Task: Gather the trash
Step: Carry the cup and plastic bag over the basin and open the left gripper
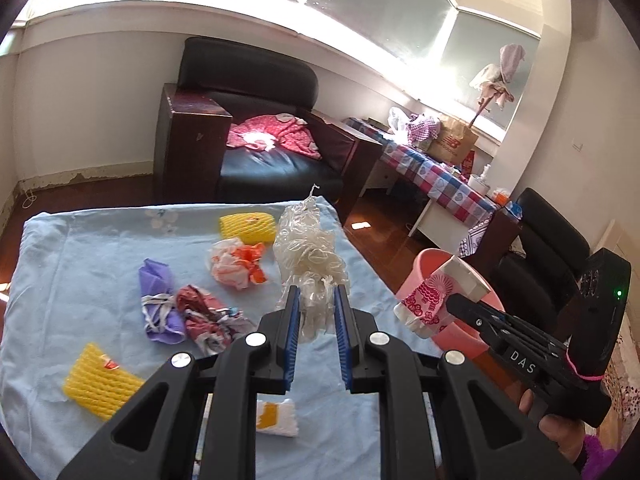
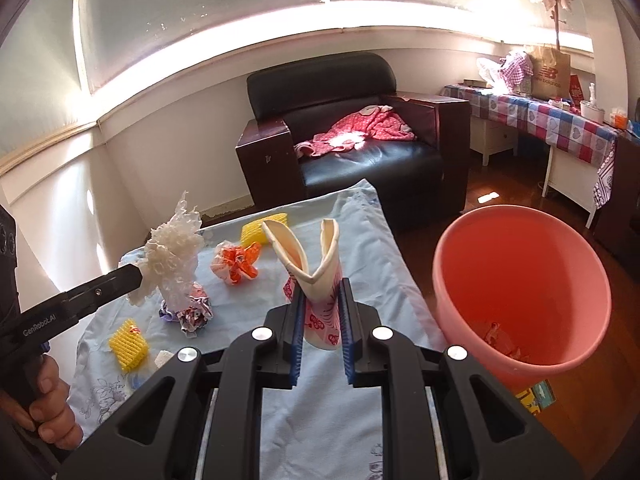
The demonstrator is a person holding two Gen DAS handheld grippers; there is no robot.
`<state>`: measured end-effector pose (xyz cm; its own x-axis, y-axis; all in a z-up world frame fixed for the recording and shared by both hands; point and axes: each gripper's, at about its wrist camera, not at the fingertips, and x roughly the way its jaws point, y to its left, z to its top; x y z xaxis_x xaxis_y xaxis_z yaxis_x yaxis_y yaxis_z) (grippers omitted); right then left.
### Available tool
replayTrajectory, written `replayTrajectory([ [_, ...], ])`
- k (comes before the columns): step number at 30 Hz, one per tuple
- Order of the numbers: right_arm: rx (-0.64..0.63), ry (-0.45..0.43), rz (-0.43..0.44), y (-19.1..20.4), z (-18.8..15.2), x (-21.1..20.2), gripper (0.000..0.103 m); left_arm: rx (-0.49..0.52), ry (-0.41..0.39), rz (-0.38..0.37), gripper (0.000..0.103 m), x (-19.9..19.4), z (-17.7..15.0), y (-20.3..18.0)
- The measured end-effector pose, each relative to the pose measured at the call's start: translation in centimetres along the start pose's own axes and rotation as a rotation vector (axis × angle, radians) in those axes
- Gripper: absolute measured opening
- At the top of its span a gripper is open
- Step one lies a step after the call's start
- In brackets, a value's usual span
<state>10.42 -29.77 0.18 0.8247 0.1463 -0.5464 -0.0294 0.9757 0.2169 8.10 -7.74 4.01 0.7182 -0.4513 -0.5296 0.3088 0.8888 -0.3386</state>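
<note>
My left gripper [image 1: 316, 292] is shut on a crumpled wad of clear plastic wrap [image 1: 312, 256], held above the blue cloth-covered table [image 1: 80, 264]. My right gripper [image 2: 322, 284] is shut on a crushed paper cup [image 2: 316, 276] with a pink pattern, its rim folded into a V. The pink bin [image 2: 540, 280] stands just right of the table, with some scraps at its bottom. In the left wrist view the right gripper [image 1: 452, 304] holds the cup [image 1: 428, 296] in front of the bin [image 1: 460, 340]. The plastic wrap [image 2: 172, 256] shows in the right wrist view too.
On the cloth lie two yellow foam nets [image 1: 248, 228] [image 1: 100, 384], an orange-and-white wrapper [image 1: 238, 262], a purple bag [image 1: 158, 300], a red patterned wrapper [image 1: 208, 316] and a small white piece [image 1: 276, 416]. A black armchair [image 2: 360, 148] stands behind, with a checkered-cloth table [image 2: 560, 120] to its right.
</note>
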Motion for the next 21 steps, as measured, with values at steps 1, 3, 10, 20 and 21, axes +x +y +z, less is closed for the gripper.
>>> replayTrajectory([
  [1,0.011,-0.006,-0.011,-0.8,0.0,-0.4,0.016,0.010,0.002,-0.011,0.016,0.4,0.1,-0.8],
  [3,0.028,-0.017,-0.031,-2.1,0.1,-1.0,0.016,0.031,0.010,-0.034,0.016,1.2,0.4,-2.4],
  [10,0.103,-0.056,-0.118,-7.4,0.1,-3.2,0.016,0.107,0.034,-0.101,0.016,3.8,0.6,-7.8],
  [20,0.180,-0.068,-0.204,-12.7,-0.5,-3.9,0.016,0.192,0.089,-0.181,0.016,7.8,0.1,-14.1],
  [21,0.186,-0.069,-0.208,-13.1,-0.6,-3.9,0.016,0.197,0.096,-0.186,0.016,8.2,0.1,-14.7],
])
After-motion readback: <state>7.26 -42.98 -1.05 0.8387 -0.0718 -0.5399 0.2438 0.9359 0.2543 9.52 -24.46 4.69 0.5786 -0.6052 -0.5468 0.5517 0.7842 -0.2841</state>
